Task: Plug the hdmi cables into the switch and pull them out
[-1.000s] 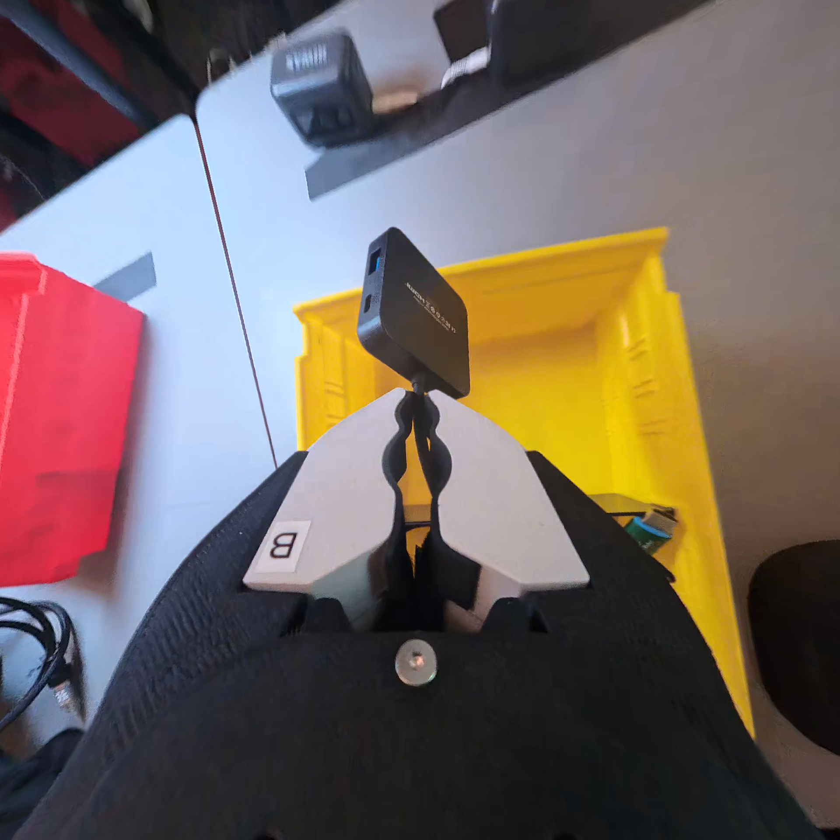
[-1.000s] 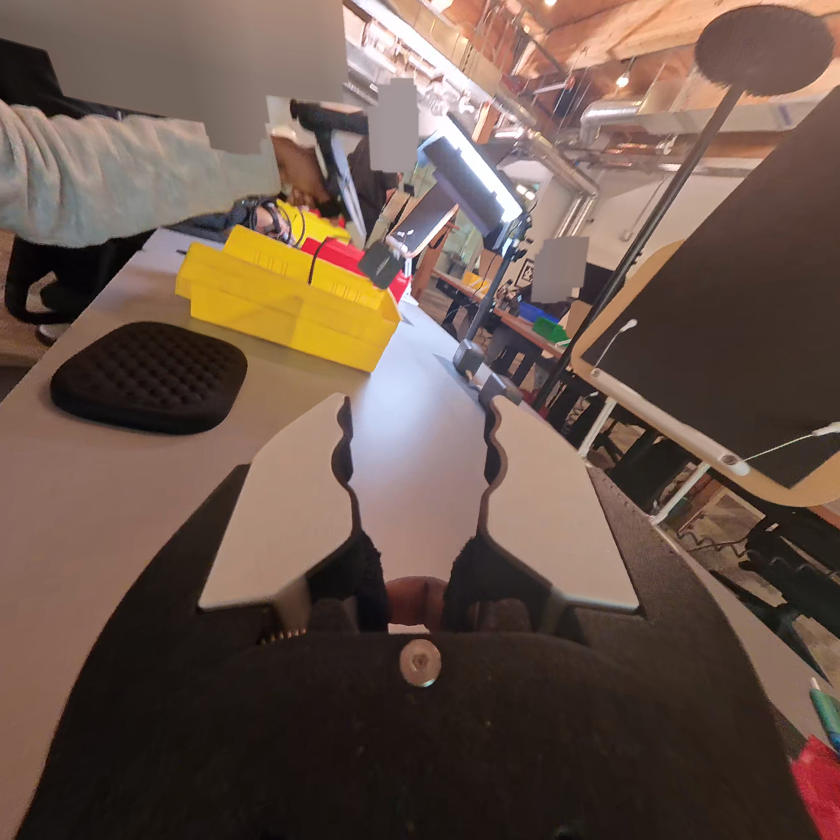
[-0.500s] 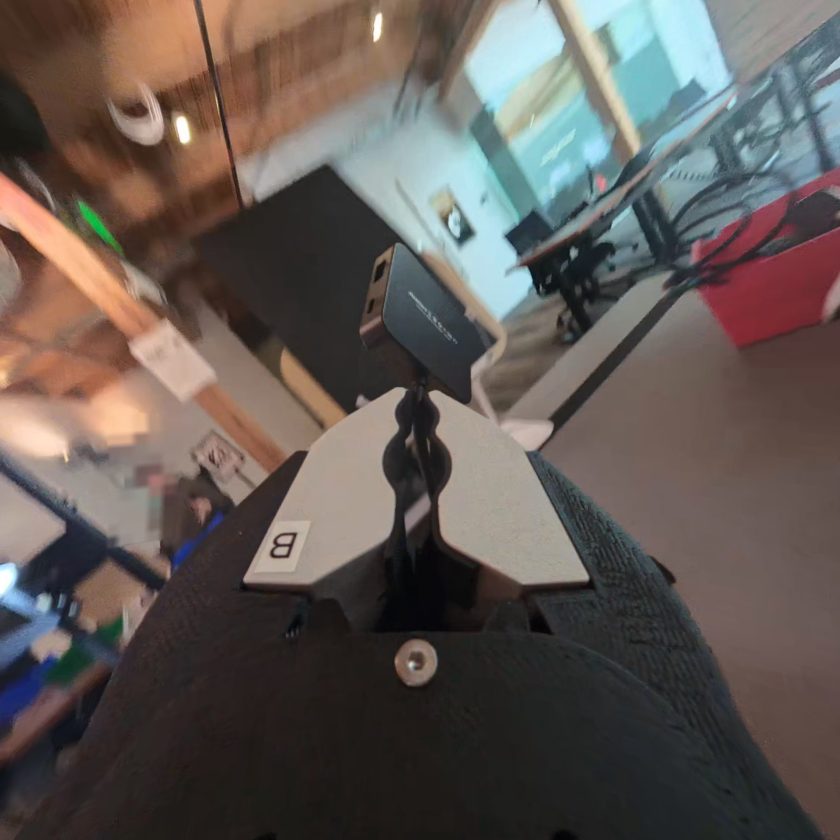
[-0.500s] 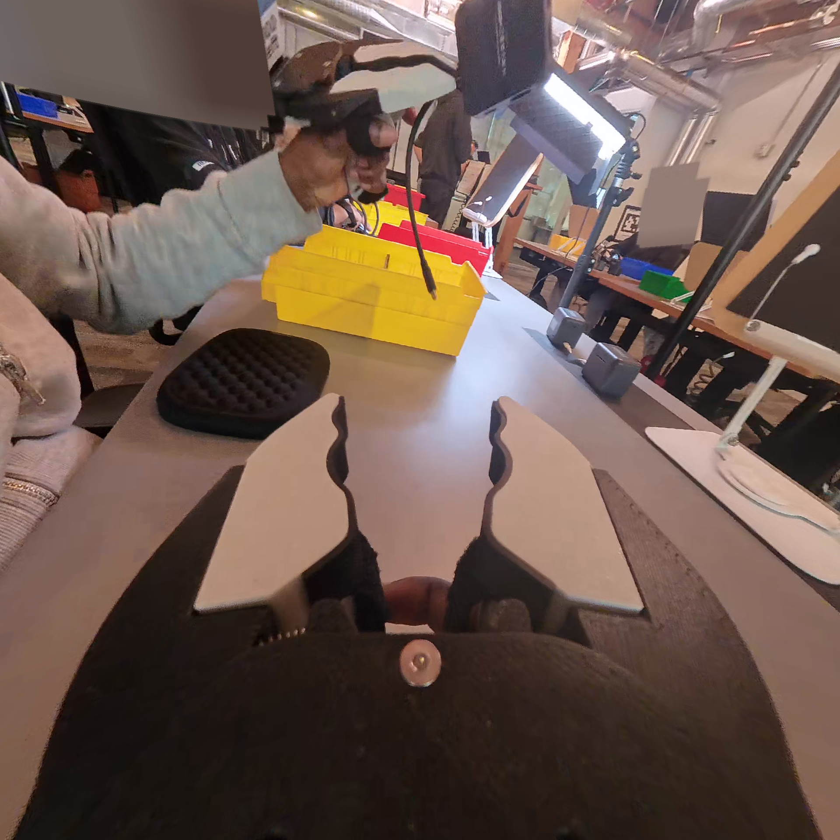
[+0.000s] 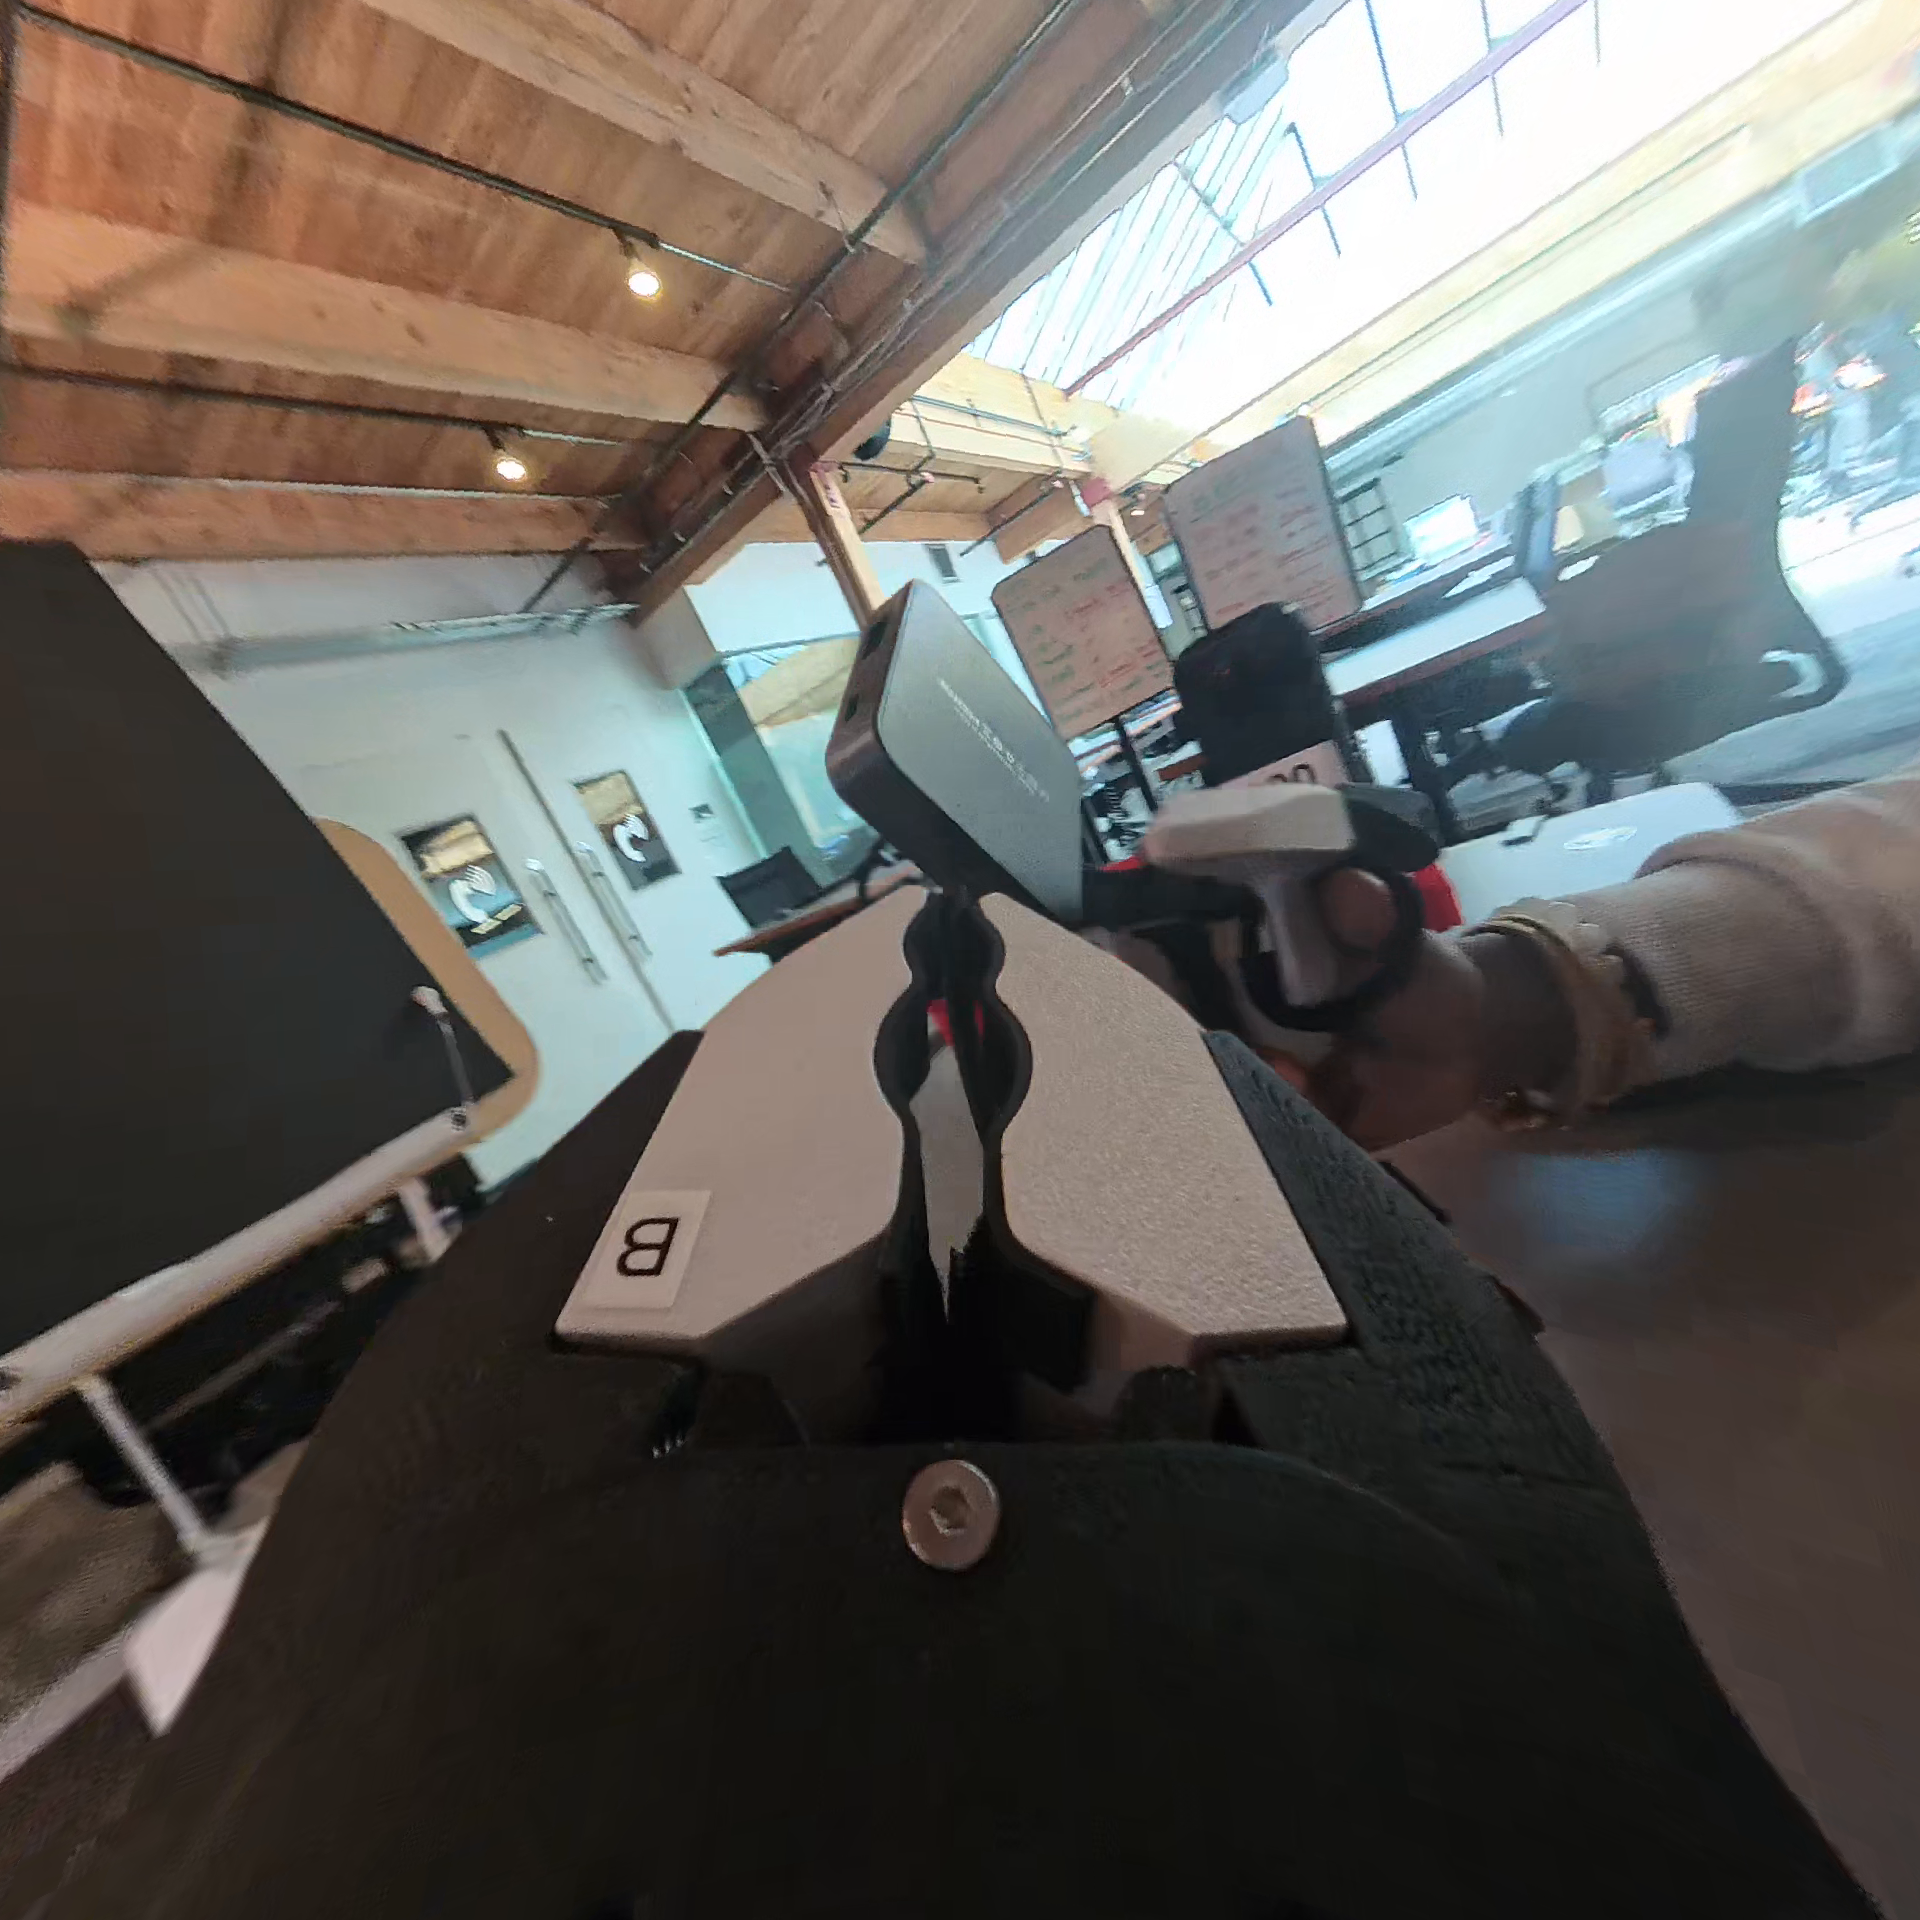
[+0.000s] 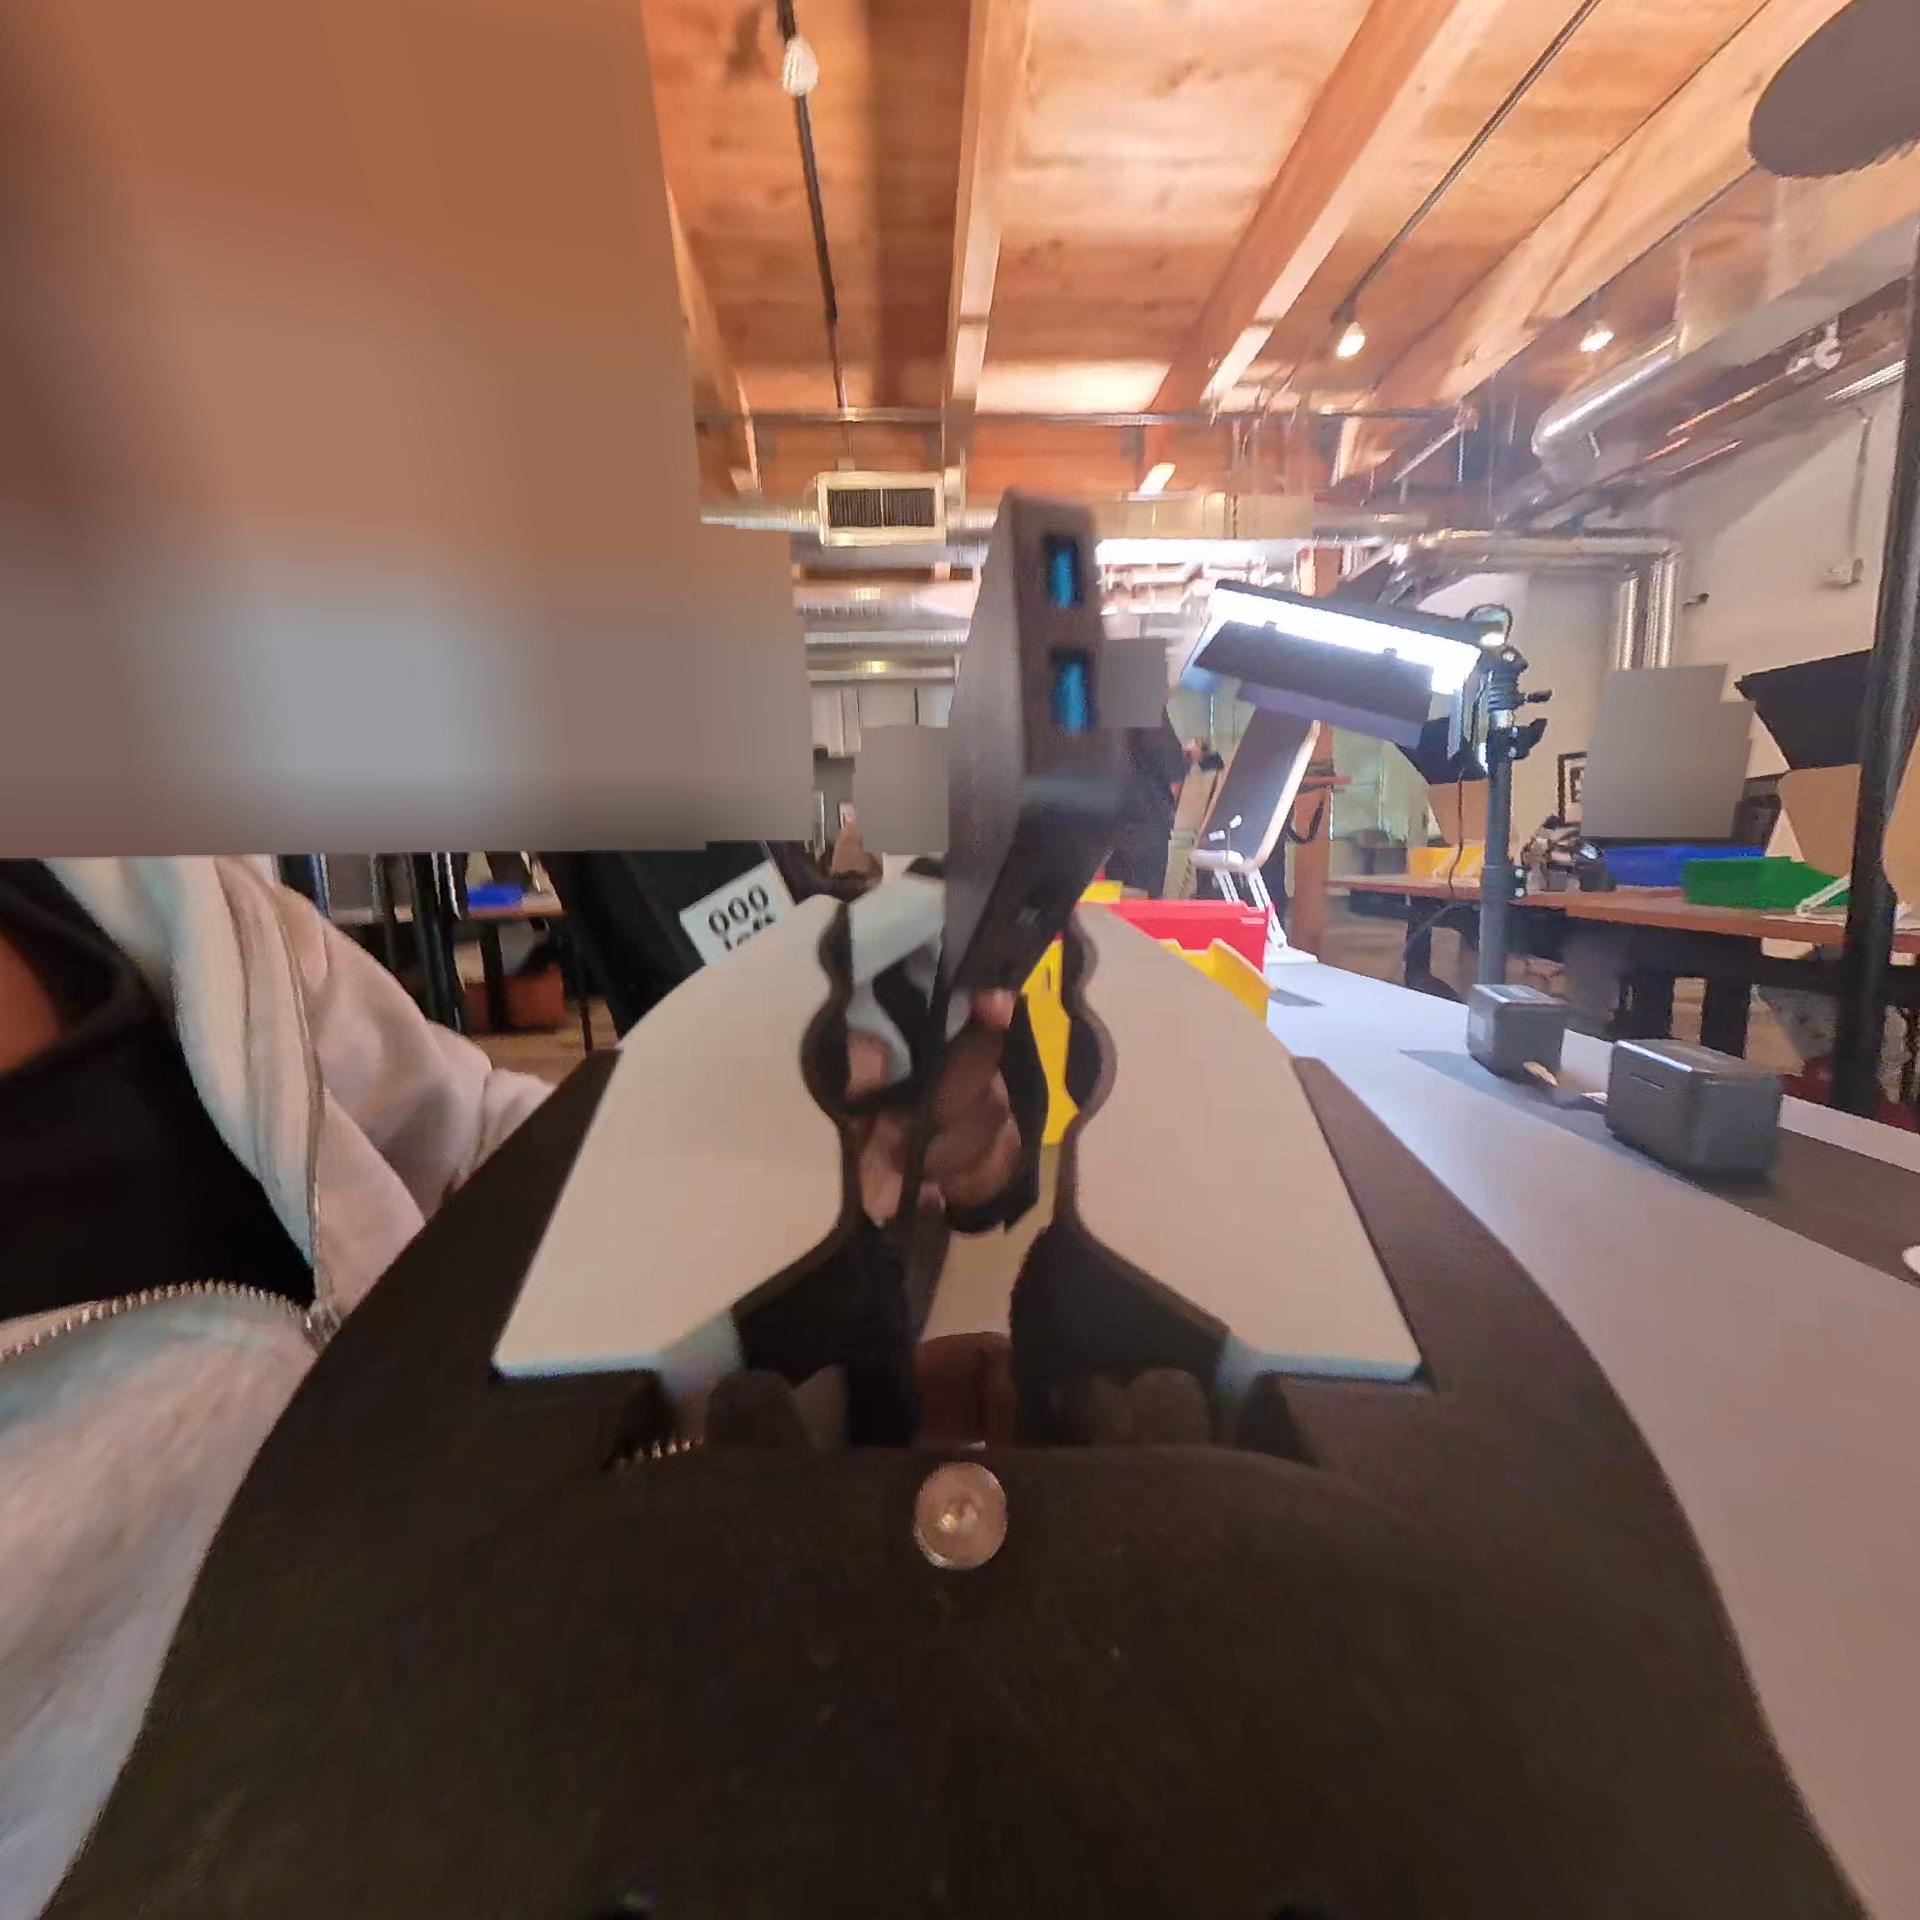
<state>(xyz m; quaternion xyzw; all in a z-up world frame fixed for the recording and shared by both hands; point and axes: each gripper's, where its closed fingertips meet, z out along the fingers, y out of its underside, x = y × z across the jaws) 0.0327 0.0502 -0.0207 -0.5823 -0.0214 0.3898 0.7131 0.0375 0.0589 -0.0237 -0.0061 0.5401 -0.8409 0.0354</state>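
The switch [image 5: 956,779] is a flat dark grey box with ports along its edge. It hangs in the air, tilted, just past my left gripper [image 5: 951,904], which is shut on the thin black cable [image 5: 961,997] leaving the box's lower end. In the right wrist view the switch [image 6: 1029,748] stands edge-on with two blue ports facing me. Its lower end sits between the tips of my right gripper [image 6: 951,925], whose jaws are open and do not touch it. The right gripper also shows in the left wrist view [image 5: 1247,842], in a hand, right of the switch.
A grey table [image 6: 1558,1299] runs along the right, with a yellow bin [image 6: 1049,1049] and a red bin [image 6: 1195,920] behind the switch. Two grey blocks [image 6: 1694,1101] sit on a dark strip. A person's light hoodie [image 6: 208,1091] fills the left. A black panel [image 5: 156,883] stands at left.
My left gripper lifted the switch from over the yellow bin and swung it up into the air. My right gripper rose off the table to the switch and its jaws narrowed.
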